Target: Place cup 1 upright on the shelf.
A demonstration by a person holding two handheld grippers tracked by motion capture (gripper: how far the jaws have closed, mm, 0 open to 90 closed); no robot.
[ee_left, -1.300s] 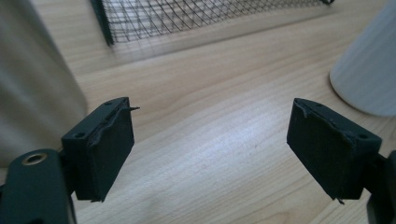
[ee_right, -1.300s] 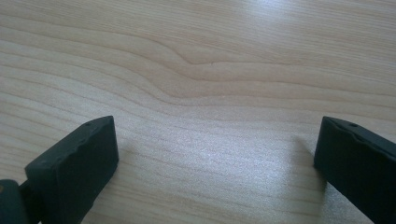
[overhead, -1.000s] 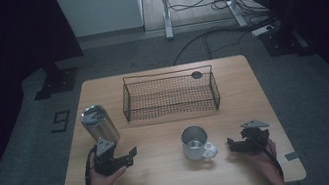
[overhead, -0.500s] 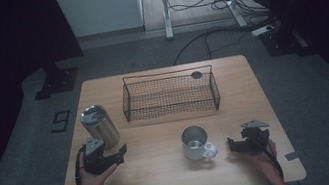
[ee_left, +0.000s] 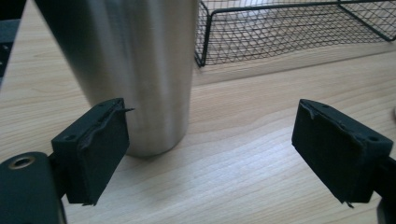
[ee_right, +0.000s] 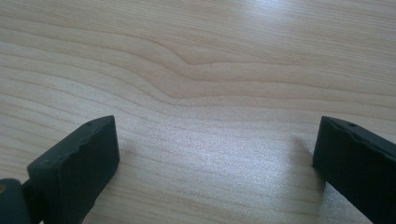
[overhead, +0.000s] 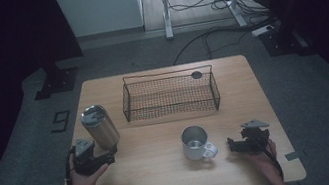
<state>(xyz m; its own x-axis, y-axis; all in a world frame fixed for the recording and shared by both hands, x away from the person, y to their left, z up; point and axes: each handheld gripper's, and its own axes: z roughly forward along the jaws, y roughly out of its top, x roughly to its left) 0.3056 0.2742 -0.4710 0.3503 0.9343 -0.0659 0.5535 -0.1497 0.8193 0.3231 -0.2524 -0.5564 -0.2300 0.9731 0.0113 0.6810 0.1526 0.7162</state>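
Left tongs (overhead: pixel 110 156): pulled back from the tumbler (overhead: pixel 99 127) twd the near-left edge of the bench (overhead: pixel 167 183); seen lower and further left in the high view than 1 s ago.
Jaws (left): just been opening; a wide gap is seen btwn them in the left gripper view, nothing clamped. Only bare bench lies in the gap; the tumbler stands just behind the left jaw, w/ no contact seen.
Tumbler: was gripped and tilted w/ its top leaning away; now released and set down on its base nr the left edge, standing free.
Left hand (overhead: pixel 83 179): shifted left and back along w/ the tongs.
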